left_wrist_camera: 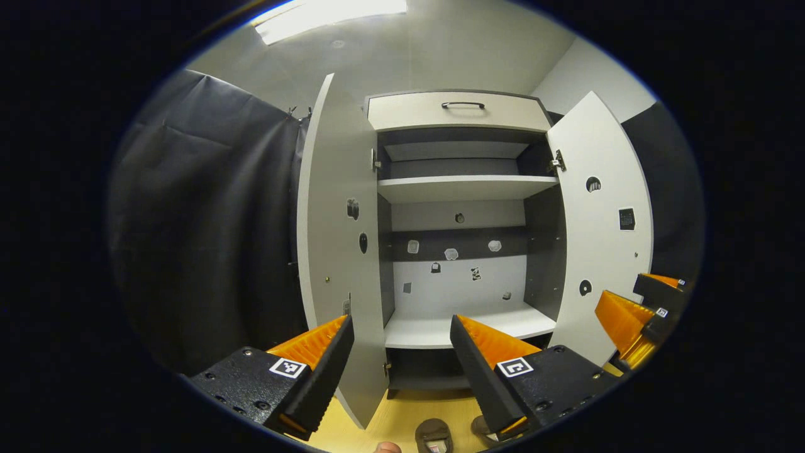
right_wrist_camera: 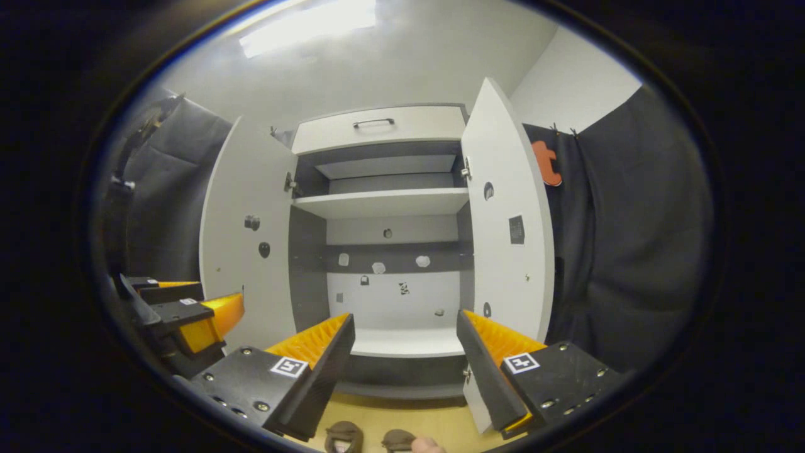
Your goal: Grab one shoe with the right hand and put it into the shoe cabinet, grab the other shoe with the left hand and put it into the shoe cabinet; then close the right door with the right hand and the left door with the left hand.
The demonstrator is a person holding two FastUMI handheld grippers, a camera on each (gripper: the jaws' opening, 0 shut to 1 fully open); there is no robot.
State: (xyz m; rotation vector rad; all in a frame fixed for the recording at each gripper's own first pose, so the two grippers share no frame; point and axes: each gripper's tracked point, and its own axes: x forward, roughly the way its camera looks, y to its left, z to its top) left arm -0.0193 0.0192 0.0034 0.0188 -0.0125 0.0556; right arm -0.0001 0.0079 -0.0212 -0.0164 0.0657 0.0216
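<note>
both shoes [right_wrist_camera: 344, 435] on floor below wide-open right hand-held gripper [right_wrist_camera: 402, 333], apparently untouched; cabinet [right_wrist_camera: 383, 201] doors open

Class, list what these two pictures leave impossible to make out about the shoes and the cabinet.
1. Shoes: right gripper view, cut off by the bottom edge, so their type is unclear; likewise in the left gripper view.
2. Cabinet's lowest part: left gripper view, partly hidden behind the left gripper.
3. Small marks on the back panel: too small to identify.
</note>
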